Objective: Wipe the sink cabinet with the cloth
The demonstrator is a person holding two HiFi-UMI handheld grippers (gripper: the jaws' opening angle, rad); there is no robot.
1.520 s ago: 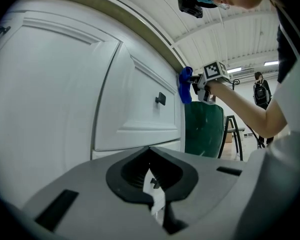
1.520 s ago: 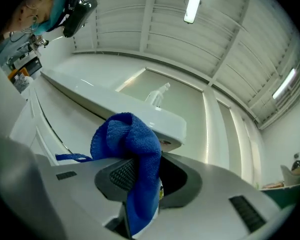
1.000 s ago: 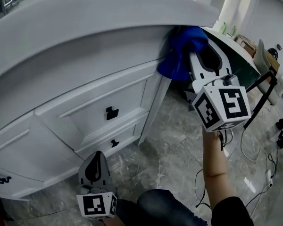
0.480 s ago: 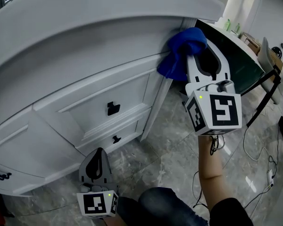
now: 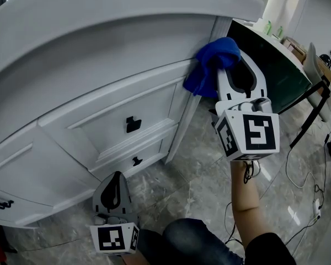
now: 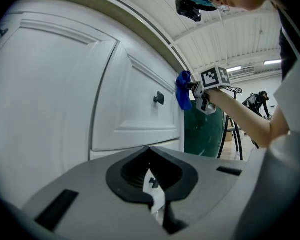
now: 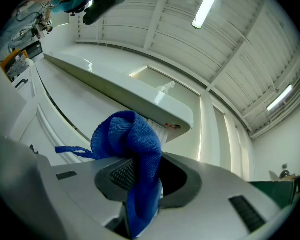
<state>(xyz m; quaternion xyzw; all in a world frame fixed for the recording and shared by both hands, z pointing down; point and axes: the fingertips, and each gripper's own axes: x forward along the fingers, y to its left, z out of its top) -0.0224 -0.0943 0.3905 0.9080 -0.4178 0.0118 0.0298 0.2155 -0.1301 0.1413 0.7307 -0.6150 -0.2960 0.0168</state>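
One cloth [image 5: 212,62]: blue, bunched, pinched between the right gripper [image 5: 233,61] fingers, its loose end hanging past them.
Cloth place: against the sink cabinet [image 5: 116,101] at its upper right corner, just under the worktop [image 5: 127,4] rim.
Drawers [image 5: 127,115]: shut, with black knobs; contents hidden.
Writing: small red label [image 7: 172,126] under the rim, too small to read.
Left gripper [image 5: 115,176]: low near the floor [image 5: 209,170], fingers closed together on nothing, well apart from the cloth.
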